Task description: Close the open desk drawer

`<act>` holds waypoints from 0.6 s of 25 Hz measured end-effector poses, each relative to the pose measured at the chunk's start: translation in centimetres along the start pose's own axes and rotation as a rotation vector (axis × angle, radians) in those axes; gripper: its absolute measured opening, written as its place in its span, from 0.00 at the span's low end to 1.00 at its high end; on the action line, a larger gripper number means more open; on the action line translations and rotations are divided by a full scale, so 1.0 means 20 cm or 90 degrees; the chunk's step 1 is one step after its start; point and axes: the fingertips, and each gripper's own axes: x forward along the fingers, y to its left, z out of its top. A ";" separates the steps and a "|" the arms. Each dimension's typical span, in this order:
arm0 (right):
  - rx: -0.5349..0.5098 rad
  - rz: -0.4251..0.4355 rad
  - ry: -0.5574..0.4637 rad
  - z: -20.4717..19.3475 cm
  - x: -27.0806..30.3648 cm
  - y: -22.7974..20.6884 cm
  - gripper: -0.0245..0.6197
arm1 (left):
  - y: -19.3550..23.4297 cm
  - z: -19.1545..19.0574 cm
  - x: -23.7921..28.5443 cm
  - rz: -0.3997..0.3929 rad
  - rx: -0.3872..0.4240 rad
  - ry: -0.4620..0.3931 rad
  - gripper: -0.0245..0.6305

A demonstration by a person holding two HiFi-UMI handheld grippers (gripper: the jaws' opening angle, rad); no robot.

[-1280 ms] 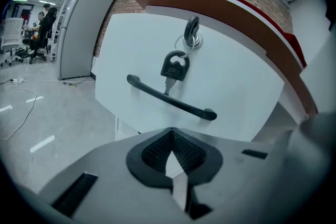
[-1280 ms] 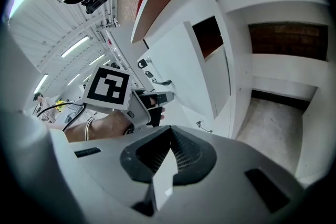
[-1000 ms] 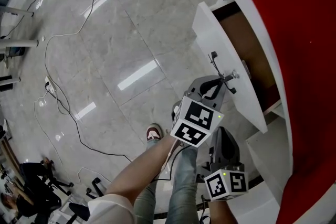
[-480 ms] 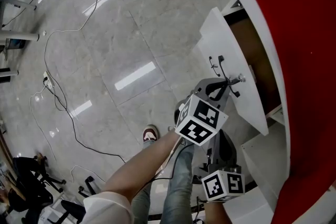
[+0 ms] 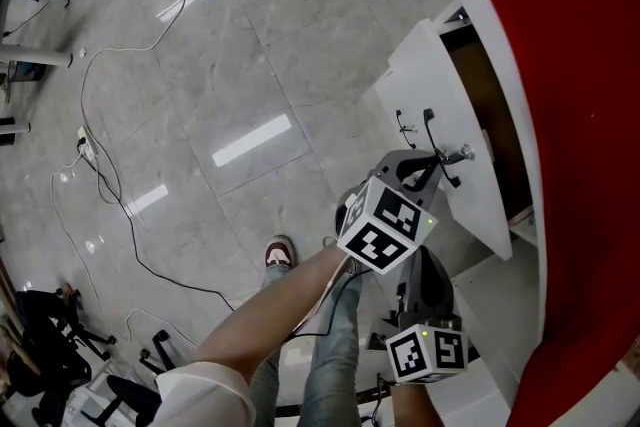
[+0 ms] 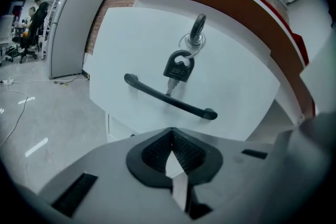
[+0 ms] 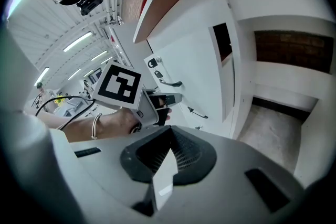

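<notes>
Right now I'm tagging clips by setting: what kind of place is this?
Probably an office or lab hall: a white desk with a red top, office chairs off to one side, and cables trailing over a polished stone floor.

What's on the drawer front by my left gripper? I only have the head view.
Observer: The left gripper view shows a black bar handle running across the drawer front.
Operator: Anything near it?
Observer: A key sits in the lock above the handle, and a spare key hangs from its ring.
Operator: Is the left gripper open?
Observer: No. The left gripper has its jaws together and empty, and the handle lies ahead of them.
Operator: And the right?
Observer: The right gripper is also shut on nothing.
</notes>
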 end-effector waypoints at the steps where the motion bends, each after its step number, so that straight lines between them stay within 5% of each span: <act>1: -0.005 0.002 0.000 0.01 0.01 0.01 0.04 | 0.00 0.00 0.00 0.002 0.005 -0.002 0.05; 15: 0.002 -0.022 -0.008 0.05 0.02 -0.02 0.04 | 0.00 0.02 0.01 -0.042 0.026 0.022 0.05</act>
